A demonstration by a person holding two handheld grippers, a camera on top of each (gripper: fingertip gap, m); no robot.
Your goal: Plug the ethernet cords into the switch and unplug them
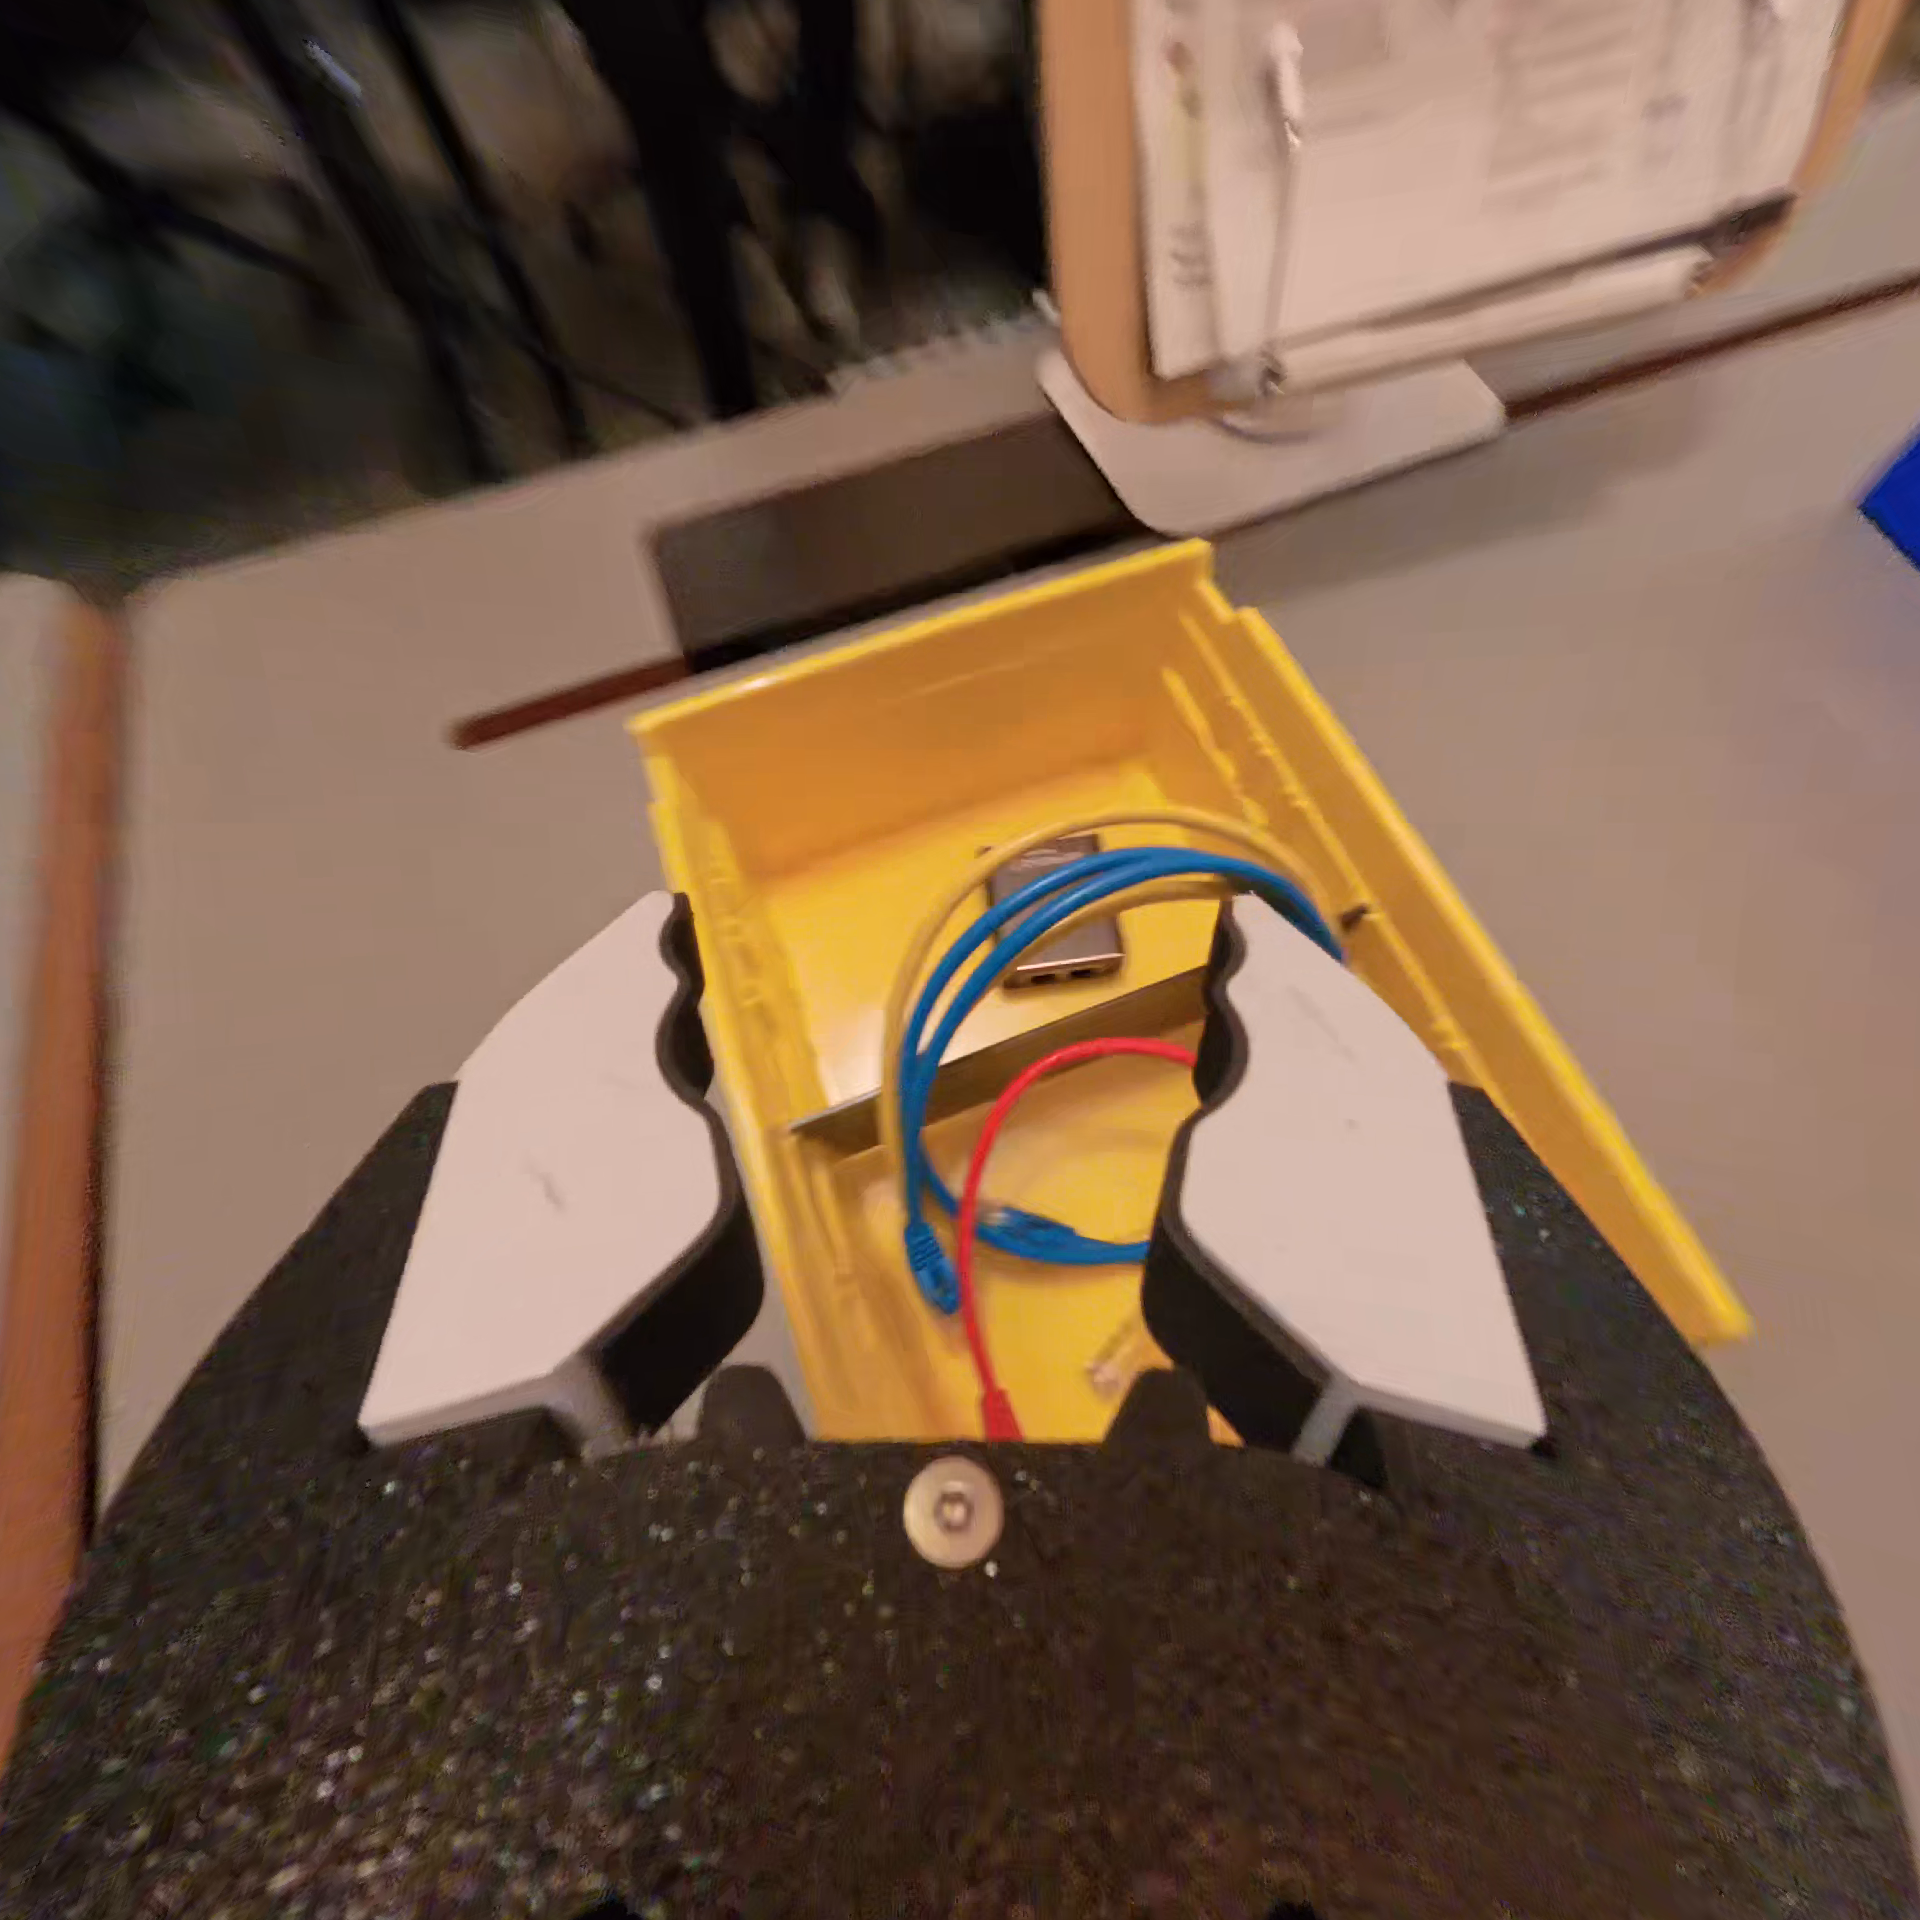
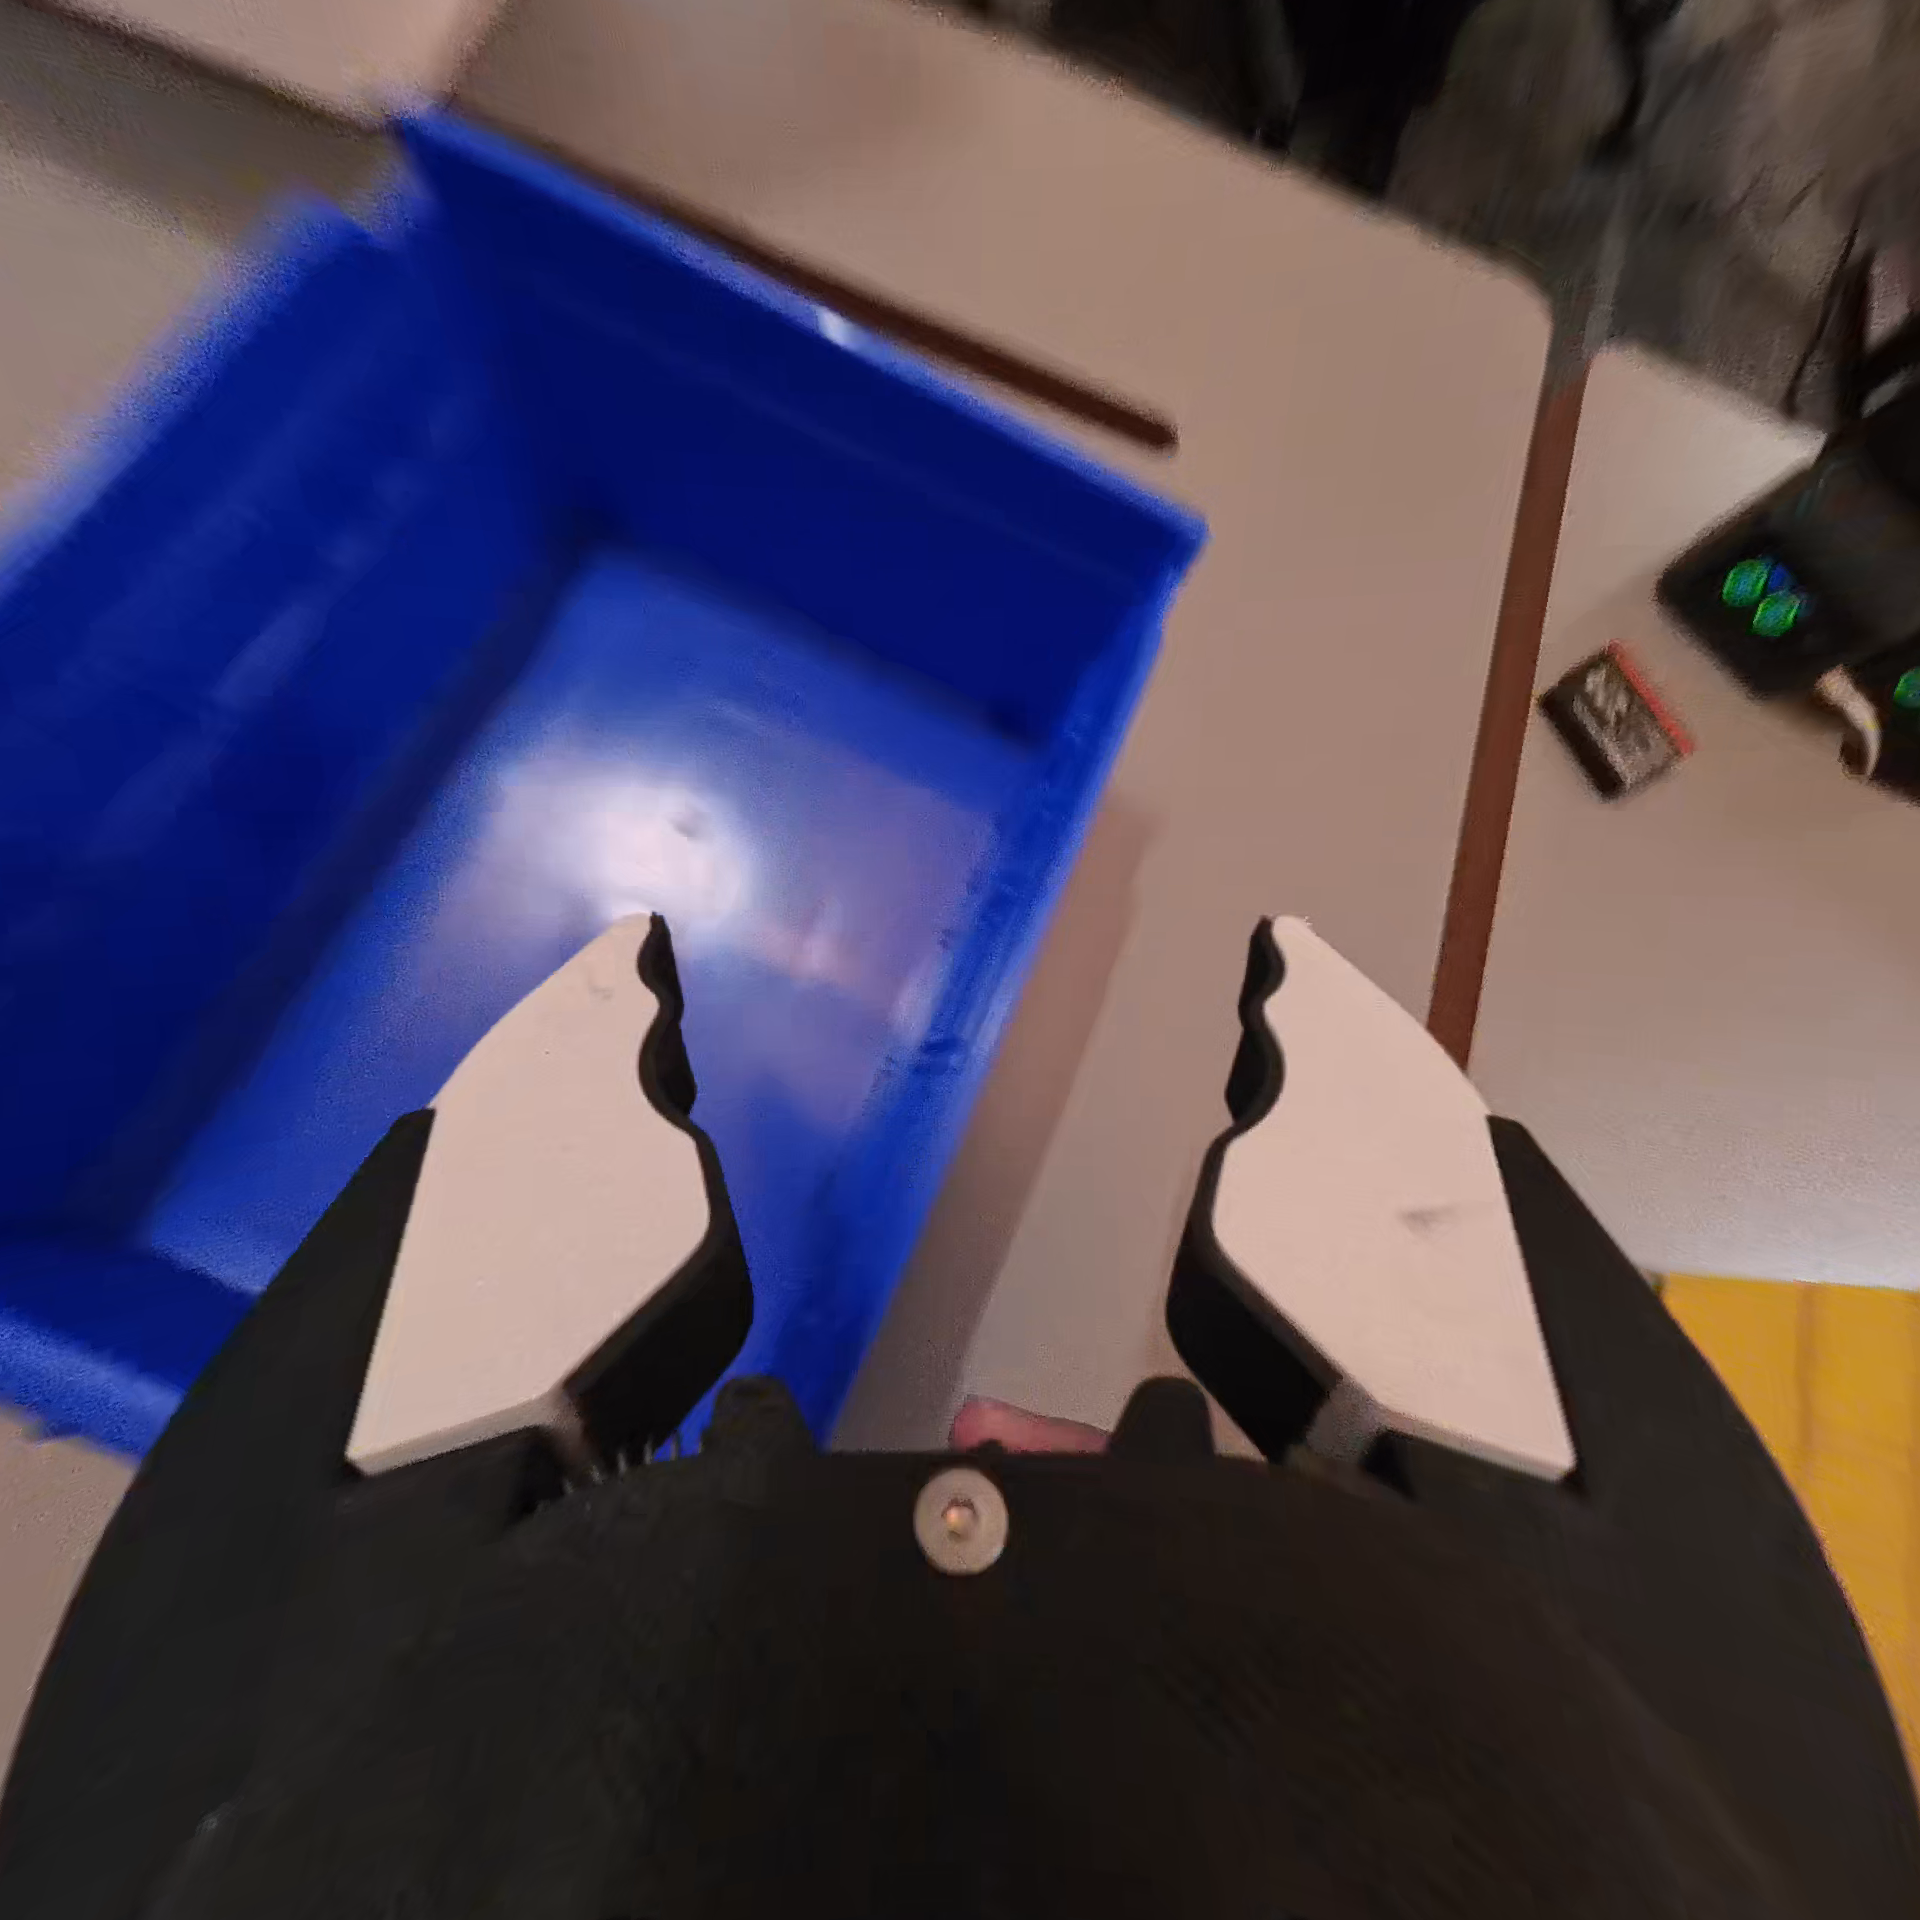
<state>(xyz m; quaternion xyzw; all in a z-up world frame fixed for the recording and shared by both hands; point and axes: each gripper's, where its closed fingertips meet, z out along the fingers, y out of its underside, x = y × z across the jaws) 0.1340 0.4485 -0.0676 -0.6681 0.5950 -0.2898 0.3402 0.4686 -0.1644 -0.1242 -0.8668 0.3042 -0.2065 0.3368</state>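
Note:
In the left wrist view a yellow bin (image 1: 1340, 831) holds a small grey switch (image 1: 1055, 925), a blue ethernet cord (image 1: 914, 1049), a red cord (image 1: 977, 1174) and a beige cord (image 1: 1143, 826). The cords lie loose, with blue plugs (image 1: 930, 1262) on the bin floor. My left gripper (image 1: 951, 935) is open and empty above the bin. In the right wrist view my right gripper (image 2: 956, 935) is open and empty, over the right side of an empty blue bin (image 2: 312, 520).
A grey divider plate (image 1: 1091, 1039) crosses the yellow bin. A framed stand with papers (image 1: 1455, 187) stands behind it on the grey table (image 1: 364, 831). To the right lie a small dark card (image 2: 1616, 717) and a dark device with green lights (image 2: 1787, 592). A yellow surface (image 2: 1808, 1403) shows at lower right.

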